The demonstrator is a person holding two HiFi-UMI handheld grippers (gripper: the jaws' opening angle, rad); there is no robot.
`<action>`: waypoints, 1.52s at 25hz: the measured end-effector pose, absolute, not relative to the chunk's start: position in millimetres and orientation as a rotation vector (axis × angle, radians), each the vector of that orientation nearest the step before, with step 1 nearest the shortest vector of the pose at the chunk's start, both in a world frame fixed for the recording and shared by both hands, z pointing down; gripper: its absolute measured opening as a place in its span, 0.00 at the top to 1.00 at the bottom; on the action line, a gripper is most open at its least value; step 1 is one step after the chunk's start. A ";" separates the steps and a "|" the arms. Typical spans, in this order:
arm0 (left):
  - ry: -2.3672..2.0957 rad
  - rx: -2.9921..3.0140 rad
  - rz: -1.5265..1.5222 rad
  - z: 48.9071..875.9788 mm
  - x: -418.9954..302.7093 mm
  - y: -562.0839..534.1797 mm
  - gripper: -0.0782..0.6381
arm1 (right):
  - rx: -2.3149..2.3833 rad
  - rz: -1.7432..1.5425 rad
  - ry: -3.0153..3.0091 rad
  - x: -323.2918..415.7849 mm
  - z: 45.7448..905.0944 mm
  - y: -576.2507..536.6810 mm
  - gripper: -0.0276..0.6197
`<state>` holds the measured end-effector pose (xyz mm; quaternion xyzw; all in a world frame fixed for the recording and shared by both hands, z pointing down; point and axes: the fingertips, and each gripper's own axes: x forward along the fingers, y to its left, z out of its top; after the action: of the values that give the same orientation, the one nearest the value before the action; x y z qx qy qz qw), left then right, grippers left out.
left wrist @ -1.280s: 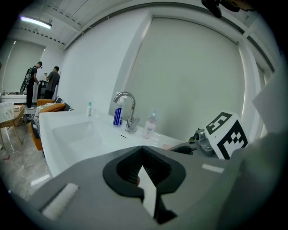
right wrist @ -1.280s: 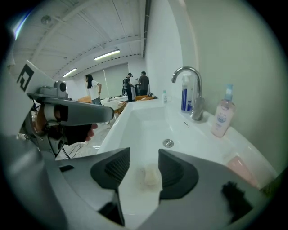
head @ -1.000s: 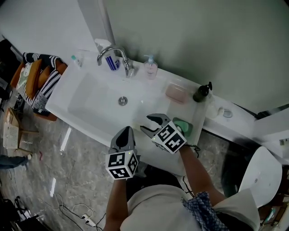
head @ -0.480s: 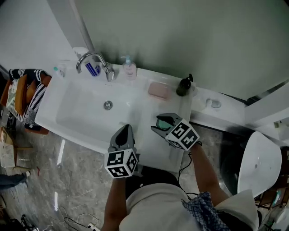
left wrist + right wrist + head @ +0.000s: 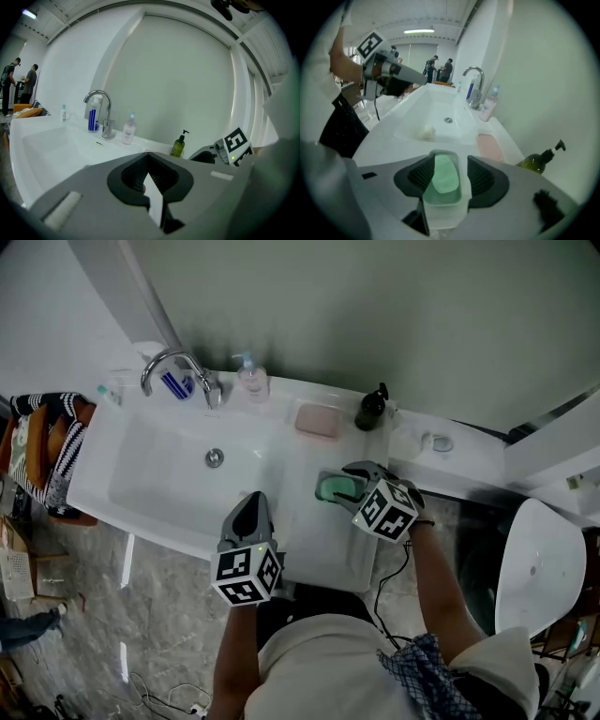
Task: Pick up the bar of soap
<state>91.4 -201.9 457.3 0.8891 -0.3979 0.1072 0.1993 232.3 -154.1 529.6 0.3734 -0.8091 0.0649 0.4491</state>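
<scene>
A pale green bar of soap (image 5: 330, 489) (image 5: 443, 175) lies in a clear dish (image 5: 442, 208) on the white counter to the right of the sink basin (image 5: 155, 479). My right gripper (image 5: 337, 487) (image 5: 449, 169) points steeply down over it, open, with one jaw on each side of the soap and the pads clear of it. A pink bar of soap (image 5: 317, 423) (image 5: 490, 146) sits in its own dish nearer the wall. My left gripper (image 5: 251, 508) (image 5: 149, 169) hovers at the counter's front edge, jaws together, holding nothing.
A chrome faucet (image 5: 173, 371) (image 5: 474, 84) and a pink pump bottle (image 5: 250, 381) stand behind the basin. A dark pump bottle (image 5: 370, 411) (image 5: 540, 159) stands by the pink soap. Striped cloth (image 5: 42, 446) lies left. A white toilet lid (image 5: 534, 568) is on the right.
My right gripper has moved right and down from the counter's middle to straddle the green soap. The left gripper has shifted a little. Both keep their jaws as before.
</scene>
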 end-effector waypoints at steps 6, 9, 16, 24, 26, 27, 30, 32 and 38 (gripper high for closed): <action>-1.140 2.468 0.304 459.9 89.6 -212.2 0.88 | 0.756 0.123 -1.877 238.1 560.9 -148.3 0.63; -1.152 2.452 0.295 460.7 89.8 -218.8 0.88 | 0.674 0.107 -1.838 236.4 574.8 -144.8 0.63; -1.141 2.434 0.322 468.7 91.2 -219.8 0.88 | 0.612 0.067 -1.802 234.2 587.5 -146.6 0.63; -1.152 2.423 0.339 474.4 89.5 -220.3 0.88 | 0.672 -0.009 -1.770 235.4 588.9 -165.1 0.61; -1.149 2.424 0.344 475.1 90.1 -219.6 0.88 | 0.676 -0.040 -1.751 236.5 588.4 -171.6 0.59; -1.148 2.425 0.346 475.4 90.6 -219.1 0.88 | 0.665 -0.052 -1.744 236.1 588.8 -173.3 0.58; -1.145 2.423 0.347 476.3 91.1 -218.0 0.88 | 0.621 -0.015 -1.738 235.3 594.2 -176.2 0.58; -1.143 2.424 0.352 476.7 92.1 -217.5 0.88 | 0.601 0.022 -1.723 238.2 602.4 -180.1 0.58; -1.140 2.422 0.361 478.2 92.8 -219.3 0.88 | 0.577 0.084 -1.741 240.2 609.4 -179.6 0.58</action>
<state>92.8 -219.3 478.2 0.8751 -0.4117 0.1303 0.2186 240.2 -179.6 609.4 0.2496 -0.7532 0.0363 0.6075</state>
